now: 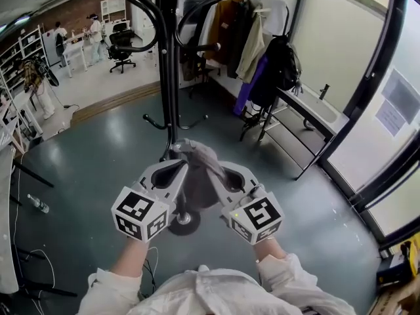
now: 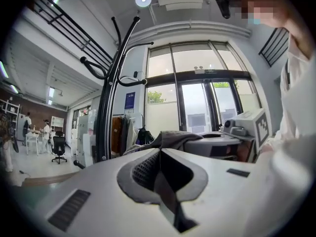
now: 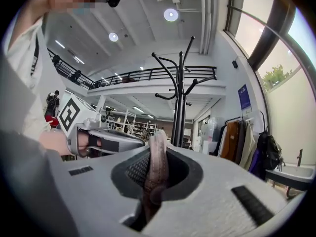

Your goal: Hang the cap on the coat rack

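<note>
A grey-brown cap (image 1: 197, 170) hangs between my two grippers at chest height, just in front of the black coat rack (image 1: 167, 64). My left gripper (image 1: 174, 169) is shut on the cap's left edge, where a dark strip of fabric sits between its jaws. The cap (image 2: 174, 137) bulges beyond the left gripper (image 2: 159, 156). My right gripper (image 1: 222, 173) is shut on the right edge. In the right gripper view a brownish fold of the cap (image 3: 157, 157) is pinched in the right gripper (image 3: 156, 149). The rack's curved hooks (image 3: 180, 78) rise above and ahead.
The rack's round base (image 1: 184, 222) stands on the grey floor below my hands. A clothes rail with jackets and a dark backpack (image 1: 279, 64) stands at the back right by the glass wall. A bottle (image 1: 38, 204) lies on the floor at left. People and desks are far back left.
</note>
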The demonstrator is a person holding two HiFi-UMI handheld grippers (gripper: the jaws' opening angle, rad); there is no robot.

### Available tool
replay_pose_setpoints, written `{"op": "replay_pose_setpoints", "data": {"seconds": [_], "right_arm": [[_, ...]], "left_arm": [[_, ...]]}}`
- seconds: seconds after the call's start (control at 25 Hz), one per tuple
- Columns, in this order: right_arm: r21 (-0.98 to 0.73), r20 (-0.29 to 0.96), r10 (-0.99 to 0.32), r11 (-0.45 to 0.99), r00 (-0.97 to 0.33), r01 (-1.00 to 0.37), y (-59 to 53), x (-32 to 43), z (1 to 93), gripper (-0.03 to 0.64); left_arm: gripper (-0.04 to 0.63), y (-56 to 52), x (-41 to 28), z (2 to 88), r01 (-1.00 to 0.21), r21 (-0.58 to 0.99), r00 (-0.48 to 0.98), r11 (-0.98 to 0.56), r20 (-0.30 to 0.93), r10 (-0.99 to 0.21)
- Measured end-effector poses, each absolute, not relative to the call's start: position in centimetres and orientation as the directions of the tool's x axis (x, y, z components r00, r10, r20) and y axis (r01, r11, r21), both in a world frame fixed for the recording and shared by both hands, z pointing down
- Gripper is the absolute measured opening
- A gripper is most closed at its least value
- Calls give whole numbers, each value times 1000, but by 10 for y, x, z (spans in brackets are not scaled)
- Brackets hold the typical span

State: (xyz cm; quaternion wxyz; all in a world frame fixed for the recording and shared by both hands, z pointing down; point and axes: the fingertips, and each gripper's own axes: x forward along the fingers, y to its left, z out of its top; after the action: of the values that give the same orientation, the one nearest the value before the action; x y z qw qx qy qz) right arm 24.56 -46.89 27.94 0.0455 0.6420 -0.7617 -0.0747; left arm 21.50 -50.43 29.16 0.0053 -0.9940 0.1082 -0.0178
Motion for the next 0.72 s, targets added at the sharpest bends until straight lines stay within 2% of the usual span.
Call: {"op": "replay_pose_setpoints", "data": {"seconds": [0.28, 0.44, 0.72], "right_arm": [[279, -129, -979, 119, -160, -953, -466, 255, 223, 14], [257, -181, -968, 126, -176, -958, -465, 261, 196, 14], [302, -247, -953, 97, -176, -948, -467, 260, 161, 14]], "left_arm": [[17, -504, 211, 243, -228, -75, 973, -971, -57, -224], [17, -500, 209, 216, -226, -108, 971, -968, -102, -216], [17, -495, 214, 191, -198, -178, 978, -964, -94, -184]]}}
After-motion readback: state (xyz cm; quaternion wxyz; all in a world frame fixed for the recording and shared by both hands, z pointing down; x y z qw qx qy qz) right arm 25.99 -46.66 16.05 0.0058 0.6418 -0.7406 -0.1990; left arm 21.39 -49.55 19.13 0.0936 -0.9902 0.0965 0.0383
